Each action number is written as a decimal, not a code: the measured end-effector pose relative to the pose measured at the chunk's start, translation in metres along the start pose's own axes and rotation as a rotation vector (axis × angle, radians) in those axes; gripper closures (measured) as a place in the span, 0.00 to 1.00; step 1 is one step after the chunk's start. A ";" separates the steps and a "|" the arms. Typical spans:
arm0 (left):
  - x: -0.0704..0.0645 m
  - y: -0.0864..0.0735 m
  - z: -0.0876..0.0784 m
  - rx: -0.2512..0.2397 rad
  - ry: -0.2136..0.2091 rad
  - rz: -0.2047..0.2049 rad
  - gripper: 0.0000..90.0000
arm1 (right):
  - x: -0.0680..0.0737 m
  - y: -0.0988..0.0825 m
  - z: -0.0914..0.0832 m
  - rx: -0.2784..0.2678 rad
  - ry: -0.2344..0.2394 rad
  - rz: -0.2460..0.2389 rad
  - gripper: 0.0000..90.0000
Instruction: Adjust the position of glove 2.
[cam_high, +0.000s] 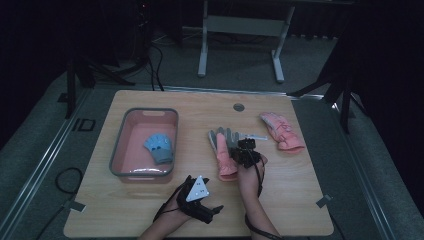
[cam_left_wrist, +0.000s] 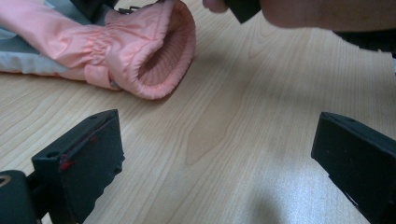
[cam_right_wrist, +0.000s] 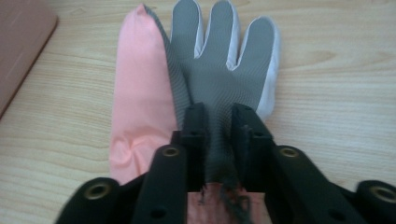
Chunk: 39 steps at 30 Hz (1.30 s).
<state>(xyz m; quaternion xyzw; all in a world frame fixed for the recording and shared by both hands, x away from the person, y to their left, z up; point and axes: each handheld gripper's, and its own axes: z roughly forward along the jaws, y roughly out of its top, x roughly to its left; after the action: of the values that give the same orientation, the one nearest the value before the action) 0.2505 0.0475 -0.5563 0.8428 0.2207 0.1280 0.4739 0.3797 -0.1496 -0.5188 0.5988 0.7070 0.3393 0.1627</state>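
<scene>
Wooden table (cam_high: 295, 200) under dim light carries everything. Nearest the person, the left gripper (cam_high: 202, 199) rests low on the tabletop, its jaws spread wide with nothing between them. Just beyond, the right hand (cam_high: 248, 172) reaches forward, and the right gripper (cam_right_wrist: 218, 126) has its jaws narrow, pinching a fold of the grey glove's (cam_right_wrist: 219, 70) palm fabric. That glove lies flat mid-table, long axis running away from the person, fingers pointing to the far edge, overlapping the pink mitten (cam_right_wrist: 140, 102). Farther left sits a basin (cam_high: 118, 145) holding a blue glove (cam_high: 159, 147); farther right lies another pink mitten (cam_high: 282, 131).
</scene>
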 end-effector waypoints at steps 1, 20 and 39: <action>0.000 0.000 0.000 0.003 0.002 0.003 0.03 | -0.001 0.001 -0.002 -0.007 0.005 -0.006 0.80; 0.002 -0.002 0.000 -0.009 0.004 -0.027 0.03 | -0.106 0.032 -0.068 -0.176 0.081 -0.262 0.68; 0.003 -0.003 -0.002 -0.012 0.029 -0.051 0.03 | -0.213 0.066 -0.054 -0.135 -0.003 -0.301 0.69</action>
<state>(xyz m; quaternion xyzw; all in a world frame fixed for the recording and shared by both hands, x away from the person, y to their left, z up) 0.2512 0.0514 -0.5580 0.8321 0.2484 0.1294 0.4787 0.4428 -0.3659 -0.4730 0.4742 0.7643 0.3568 0.2524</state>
